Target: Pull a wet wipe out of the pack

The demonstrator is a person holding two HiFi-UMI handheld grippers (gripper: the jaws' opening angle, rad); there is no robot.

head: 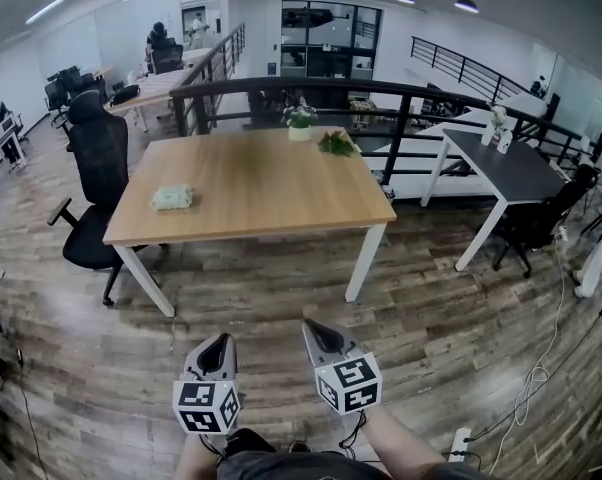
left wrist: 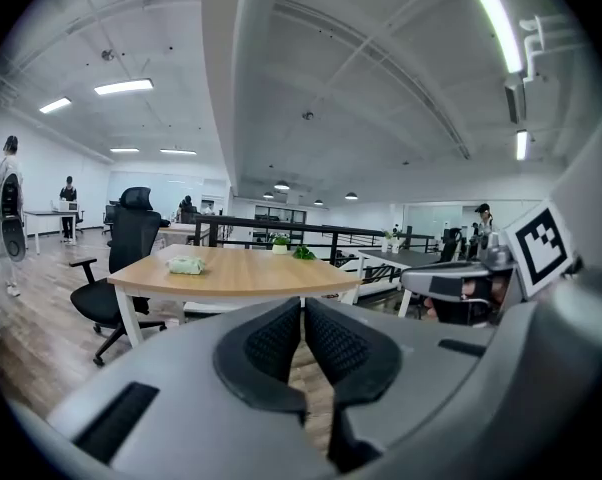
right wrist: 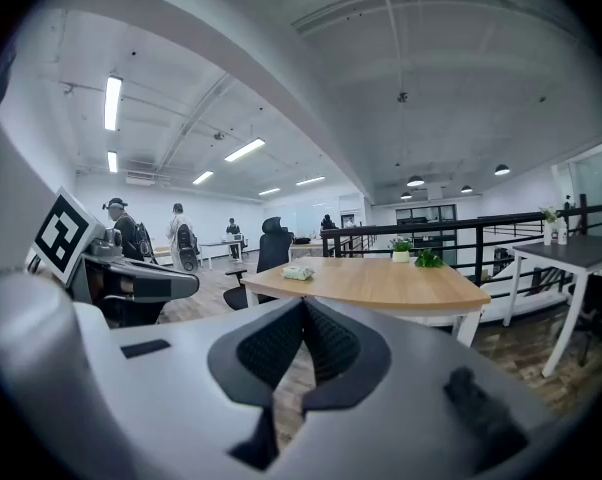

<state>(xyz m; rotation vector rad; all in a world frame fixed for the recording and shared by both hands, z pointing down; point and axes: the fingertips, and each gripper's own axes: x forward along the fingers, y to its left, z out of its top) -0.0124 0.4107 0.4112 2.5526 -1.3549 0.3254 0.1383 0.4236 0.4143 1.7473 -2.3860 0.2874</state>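
A pale green wet wipe pack (head: 172, 198) lies on the left part of the wooden table (head: 271, 183); it also shows in the left gripper view (left wrist: 186, 265) and the right gripper view (right wrist: 298, 273). My left gripper (head: 219, 345) and right gripper (head: 316, 331) hover side by side over the floor, well short of the table's near edge. Both are shut with nothing between their pads. Each points at the table from a distance.
A black office chair (head: 93, 183) stands at the table's left side. A potted plant (head: 300, 121) and a green sprig (head: 336, 144) sit at the far edge. A dark railing (head: 381, 93) runs behind, and a second, dark-topped table (head: 511, 163) is at the right.
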